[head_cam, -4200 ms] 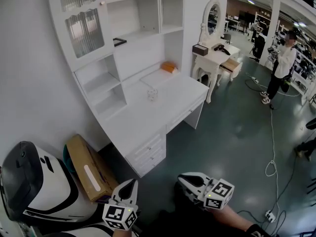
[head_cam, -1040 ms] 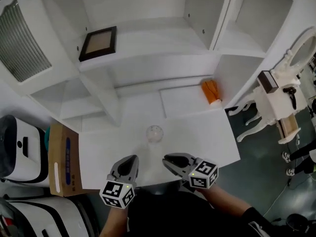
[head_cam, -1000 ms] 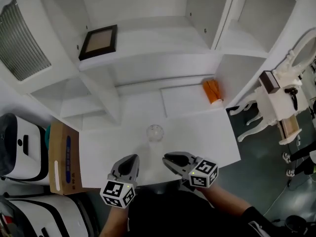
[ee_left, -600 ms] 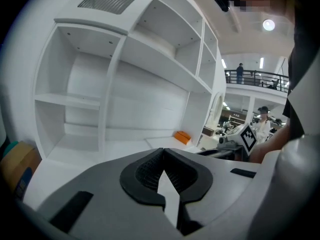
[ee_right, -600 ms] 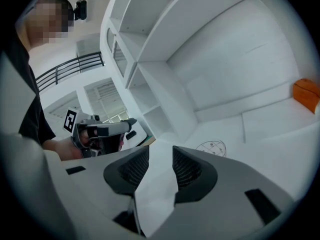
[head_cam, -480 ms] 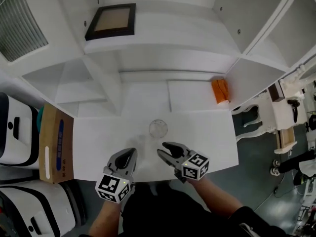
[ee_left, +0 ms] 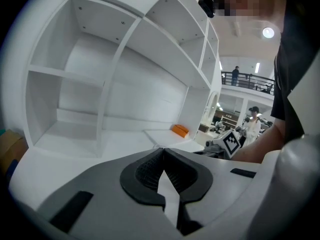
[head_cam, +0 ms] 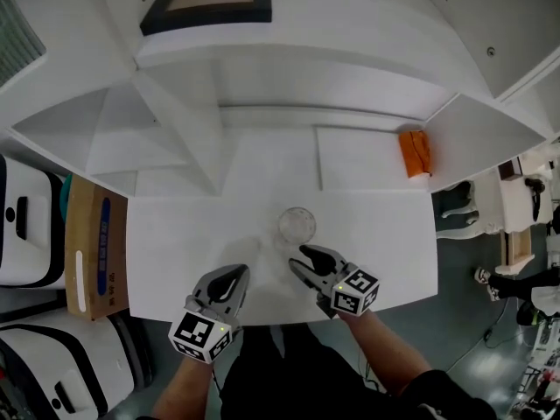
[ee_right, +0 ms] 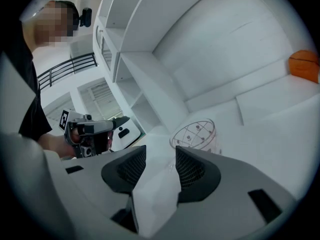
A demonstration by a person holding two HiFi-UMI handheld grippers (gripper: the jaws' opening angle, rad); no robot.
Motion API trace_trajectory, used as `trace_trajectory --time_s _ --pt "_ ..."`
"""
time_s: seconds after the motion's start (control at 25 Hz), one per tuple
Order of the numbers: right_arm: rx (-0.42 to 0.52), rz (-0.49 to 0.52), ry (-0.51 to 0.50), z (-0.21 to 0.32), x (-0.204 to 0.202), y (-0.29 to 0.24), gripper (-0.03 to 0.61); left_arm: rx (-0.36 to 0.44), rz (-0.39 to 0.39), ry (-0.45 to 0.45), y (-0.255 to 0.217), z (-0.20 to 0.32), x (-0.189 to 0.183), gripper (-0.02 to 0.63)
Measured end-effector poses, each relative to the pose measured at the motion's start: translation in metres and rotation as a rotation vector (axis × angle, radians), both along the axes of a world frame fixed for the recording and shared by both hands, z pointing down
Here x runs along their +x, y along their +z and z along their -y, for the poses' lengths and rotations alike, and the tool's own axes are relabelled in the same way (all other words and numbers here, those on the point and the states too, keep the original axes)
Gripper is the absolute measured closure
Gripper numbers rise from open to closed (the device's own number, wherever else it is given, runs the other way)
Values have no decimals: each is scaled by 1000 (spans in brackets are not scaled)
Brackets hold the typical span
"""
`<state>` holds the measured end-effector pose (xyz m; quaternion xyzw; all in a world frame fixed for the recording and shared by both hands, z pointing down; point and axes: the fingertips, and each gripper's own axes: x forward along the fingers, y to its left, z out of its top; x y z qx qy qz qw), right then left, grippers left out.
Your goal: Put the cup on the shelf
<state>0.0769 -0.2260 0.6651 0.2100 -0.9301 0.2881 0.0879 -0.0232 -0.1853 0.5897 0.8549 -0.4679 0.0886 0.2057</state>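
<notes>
Right gripper [head_cam: 299, 258] lower, fingers [ee_right: 192, 168] newly apart; cup [head_cam: 297, 225] just ahead, outside them

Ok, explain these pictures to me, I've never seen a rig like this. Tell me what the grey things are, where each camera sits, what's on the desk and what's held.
No robot here: a person holds a hand-held gripper in each hand, the grey things. The top-down picture comes from a camera on the person's head; the other two come from cameras riding on the grippers, each looking along its own jaws. The left hand-held gripper is shut and empty. The right hand-held gripper has just been opening its jaws; nothing is between them, and the clear cup stands just ahead of it on the white desk. An orange object lies near the desk's back right corner. Nothing is held.
</notes>
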Motion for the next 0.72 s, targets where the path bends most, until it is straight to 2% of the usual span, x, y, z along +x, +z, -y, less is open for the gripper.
trace_trajectory --time_s 0.28,0.72 --pt "-33 -23 41 -3 -2 29 436 -14 -7 -8 13 4 0 601" --pt "-66 -3 27 5 -14 40 437 -30 -10 -8 19 -10 9 601"
